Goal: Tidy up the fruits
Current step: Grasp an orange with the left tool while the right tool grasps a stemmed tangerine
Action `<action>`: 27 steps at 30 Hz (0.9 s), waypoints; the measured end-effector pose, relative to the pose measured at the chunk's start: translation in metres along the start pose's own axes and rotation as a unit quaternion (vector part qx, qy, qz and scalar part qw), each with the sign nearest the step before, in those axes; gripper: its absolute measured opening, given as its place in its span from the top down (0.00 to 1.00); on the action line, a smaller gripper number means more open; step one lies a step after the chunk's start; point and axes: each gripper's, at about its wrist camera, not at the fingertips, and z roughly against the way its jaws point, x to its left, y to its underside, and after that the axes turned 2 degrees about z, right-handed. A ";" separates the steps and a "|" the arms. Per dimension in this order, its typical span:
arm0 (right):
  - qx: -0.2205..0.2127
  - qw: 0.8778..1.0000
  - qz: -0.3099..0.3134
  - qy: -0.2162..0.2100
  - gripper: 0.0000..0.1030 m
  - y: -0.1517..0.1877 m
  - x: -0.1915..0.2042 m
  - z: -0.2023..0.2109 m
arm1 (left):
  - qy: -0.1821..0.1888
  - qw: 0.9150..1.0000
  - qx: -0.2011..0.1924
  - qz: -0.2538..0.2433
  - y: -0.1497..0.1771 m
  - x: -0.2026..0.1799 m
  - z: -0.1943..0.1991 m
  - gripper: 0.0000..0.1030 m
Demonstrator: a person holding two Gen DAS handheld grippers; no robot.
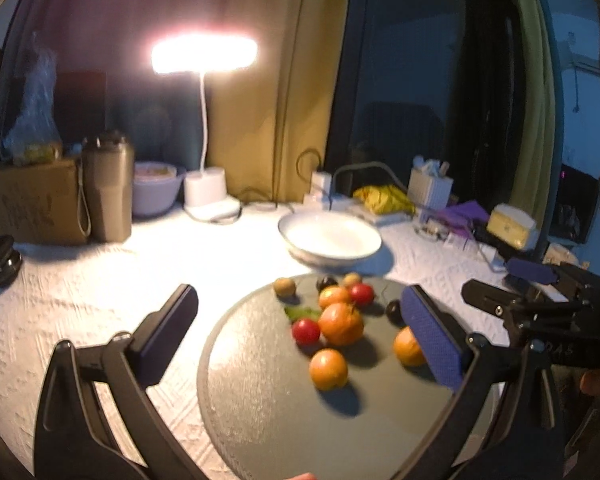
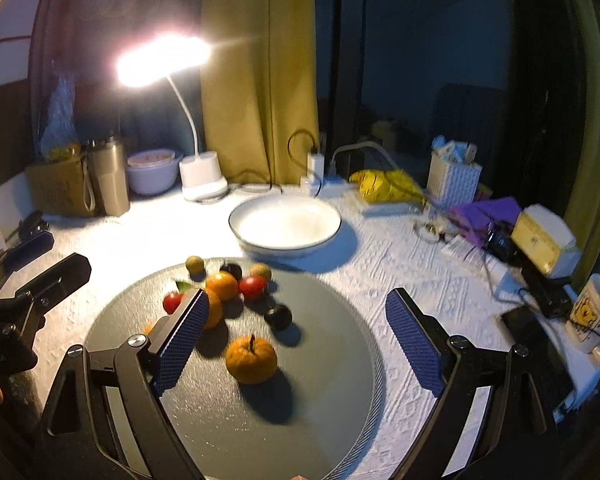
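Note:
A round grey tray [image 1: 260,400] [image 2: 320,400] holds several fruits: orange tangerines [image 1: 340,323] [image 2: 251,359], red cherry tomatoes [image 1: 305,331] [image 2: 253,286], dark plums [image 1: 393,310] [image 2: 278,317] and small yellowish fruits [image 1: 285,286] [image 2: 194,265]. An empty white bowl [image 1: 329,240] [image 2: 285,222] stands just behind the tray. My left gripper [image 1: 300,332] is open and empty above the tray's left part. My right gripper [image 2: 296,336] is open and empty above the tray, with one tangerine between its fingers' lines. Each gripper shows at the edge of the other's view.
A lit desk lamp [image 1: 204,56], a metal flask [image 1: 108,192], a cardboard box [image 1: 32,200] and a lidded bowl [image 1: 156,188] stand at the back left. A power strip, yellow bag [image 2: 384,186], white basket [image 2: 452,180], purple items, a mug [image 2: 592,320] and a phone crowd the right.

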 end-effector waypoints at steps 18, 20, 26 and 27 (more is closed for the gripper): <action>0.107 0.993 0.030 -0.051 0.21 0.033 0.001 -0.071 | 0.005 0.989 0.147 -0.011 0.030 -0.005 -0.066 0.14; 0.111 0.992 0.029 -0.060 0.24 0.034 0.004 -0.075 | 0.007 0.986 0.164 -0.013 0.032 -0.007 -0.072 0.18; 0.130 0.987 0.040 -0.085 0.41 0.039 0.013 -0.084 | 0.014 0.979 0.203 -0.024 0.038 -0.011 -0.085 0.44; 0.132 0.986 0.037 -0.092 0.47 0.040 0.015 -0.084 | 0.015 0.978 0.206 -0.031 0.039 -0.013 -0.086 0.51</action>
